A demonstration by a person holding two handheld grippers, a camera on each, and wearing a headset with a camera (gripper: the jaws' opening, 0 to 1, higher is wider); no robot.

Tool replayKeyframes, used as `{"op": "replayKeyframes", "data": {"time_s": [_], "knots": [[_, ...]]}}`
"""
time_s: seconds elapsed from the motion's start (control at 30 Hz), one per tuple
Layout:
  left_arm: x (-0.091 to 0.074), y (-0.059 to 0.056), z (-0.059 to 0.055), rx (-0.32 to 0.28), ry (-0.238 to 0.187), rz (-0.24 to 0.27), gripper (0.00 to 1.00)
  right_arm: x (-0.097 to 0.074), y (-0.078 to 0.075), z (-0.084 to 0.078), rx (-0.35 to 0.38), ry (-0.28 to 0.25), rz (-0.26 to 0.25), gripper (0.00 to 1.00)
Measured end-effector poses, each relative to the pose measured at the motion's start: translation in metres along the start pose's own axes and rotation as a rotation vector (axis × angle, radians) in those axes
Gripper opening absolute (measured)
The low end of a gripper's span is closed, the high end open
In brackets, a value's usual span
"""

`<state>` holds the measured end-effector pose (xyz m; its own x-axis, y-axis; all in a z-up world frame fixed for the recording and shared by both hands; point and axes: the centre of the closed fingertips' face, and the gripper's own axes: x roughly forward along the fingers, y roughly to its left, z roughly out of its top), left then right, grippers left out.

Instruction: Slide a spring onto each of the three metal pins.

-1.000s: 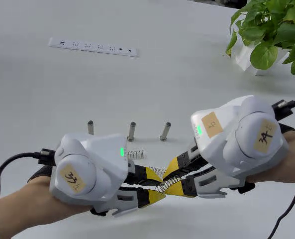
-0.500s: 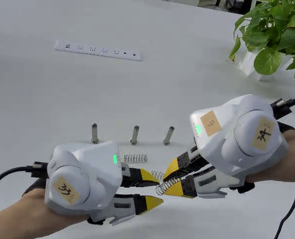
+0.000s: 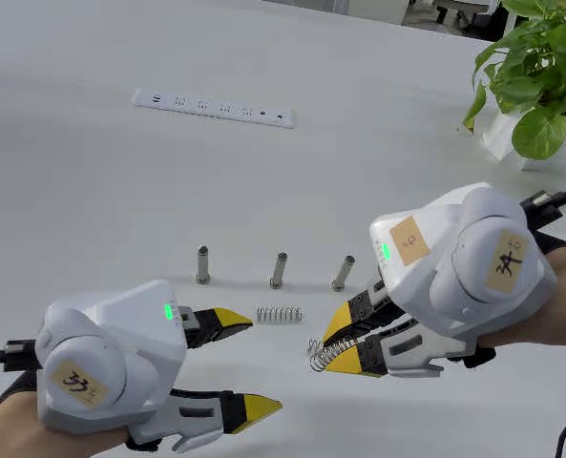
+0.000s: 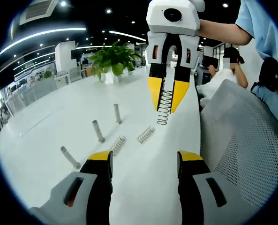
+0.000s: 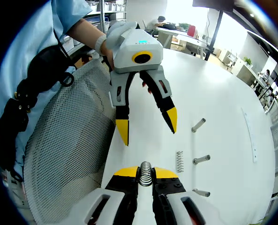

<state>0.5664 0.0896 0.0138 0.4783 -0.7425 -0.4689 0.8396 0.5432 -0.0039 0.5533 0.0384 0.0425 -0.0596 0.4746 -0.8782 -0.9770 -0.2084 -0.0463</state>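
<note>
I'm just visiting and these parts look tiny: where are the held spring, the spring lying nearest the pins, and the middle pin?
Held spring [image 5: 146,173]: right gripper view, its front coil.
Spring nearest the pins [image 3: 279,314]: head view, its middle coils.
Middle pin [image 3: 279,271]: head view, halfway up its shaft.

A wide white tabletop [image 3: 82,219] carries a white power strip [image 3: 213,108] on its far side and a leafy green plant [image 3: 540,67] in a white pot. A grey mesh chair [image 5: 68,140] stands beside it. Long light strips [image 4: 54,32] cross the dark ceiling.
</note>
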Motion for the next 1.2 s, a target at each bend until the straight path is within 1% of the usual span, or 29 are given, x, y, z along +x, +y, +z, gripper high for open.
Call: {"op": "replayKeyframes", "data": {"time_s": [0.03, 0.07, 0.1, 0.13, 0.17, 0.23, 0.37, 0.4, 0.47, 0.5, 0.63, 0.7, 0.87, 0.9, 0.93, 1.07, 1.1, 1.2], "knots": [[-0.001, 0.002, 0.0, -0.005, -0.006, 0.007, 0.61, 0.0, -0.002, 0.001, -0.007, -0.001, 0.001, 0.07], [-0.004, 0.008, -0.001, -0.012, -0.01, 0.042, 0.65, 0.0, -0.005, 0.003, -0.013, 0.0, 0.002, 0.07], [-0.005, 0.011, -0.002, -0.021, -0.011, 0.064, 0.68, 0.0, -0.006, 0.004, -0.019, 0.0, 0.004, 0.07], [-0.007, 0.012, -0.003, -0.032, -0.005, 0.068, 0.73, 0.001, -0.008, 0.006, -0.022, 0.001, 0.006, 0.07], [-0.009, 0.015, -0.004, -0.043, -0.006, 0.086, 0.76, 0.001, -0.011, 0.007, -0.03, 0.003, 0.007, 0.07], [-0.011, 0.019, -0.005, -0.057, -0.013, 0.111, 0.81, 0.001, -0.016, 0.01, -0.043, 0.008, 0.01, 0.07], [-0.015, 0.024, -0.01, -0.081, -0.003, 0.145, 0.9, 0.001, -0.026, 0.015, -0.071, 0.021, 0.015, 0.07], [-0.016, 0.026, -0.012, -0.089, 0.001, 0.162, 0.92, 0.001, -0.03, 0.017, -0.078, 0.023, 0.017, 0.07], [-0.017, 0.028, -0.014, -0.104, 0.0, 0.176, 0.98, 0.002, -0.035, 0.019, -0.092, 0.031, 0.019, 0.07], [-0.02, 0.032, -0.016, -0.119, 0.009, 0.205, 0.99, 0.003, -0.038, 0.02, -0.101, 0.036, 0.022, 0.07], [-0.022, 0.036, -0.019, -0.132, 0.002, 0.218, 0.99, 0.005, -0.053, 0.027, -0.123, 0.045, 0.019, 0.07], [-0.023, 0.037, -0.019, -0.142, -0.001, 0.222, 0.99, 0.007, -0.062, 0.033, -0.132, 0.047, 0.02, 0.07], [-0.024, 0.042, -0.021, -0.165, -0.01, 0.244, 0.99, 0.012, -0.078, 0.043, -0.165, 0.07, 0.031, 0.07], [-0.024, 0.043, -0.021, -0.166, -0.013, 0.251, 0.99, 0.014, -0.084, 0.045, -0.175, 0.076, 0.036, 0.07], [-0.024, 0.043, -0.021, -0.168, -0.013, 0.252, 0.99, 0.015, -0.087, 0.046, -0.179, 0.081, 0.037, 0.07], [-0.022, 0.044, -0.025, -0.168, -0.001, 0.256, 0.99, 0.02, -0.094, 0.051, -0.217, 0.124, 0.06, 0.07], [-0.022, 0.044, -0.026, -0.168, -0.002, 0.256, 0.99, 0.021, -0.099, 0.051, -0.22, 0.135, 0.059, 0.07], [-0.021, 0.046, -0.027, -0.177, -0.004, 0.259, 0.99, 0.023, -0.106, 0.058, -0.239, 0.152, 0.062, 0.07]]}}
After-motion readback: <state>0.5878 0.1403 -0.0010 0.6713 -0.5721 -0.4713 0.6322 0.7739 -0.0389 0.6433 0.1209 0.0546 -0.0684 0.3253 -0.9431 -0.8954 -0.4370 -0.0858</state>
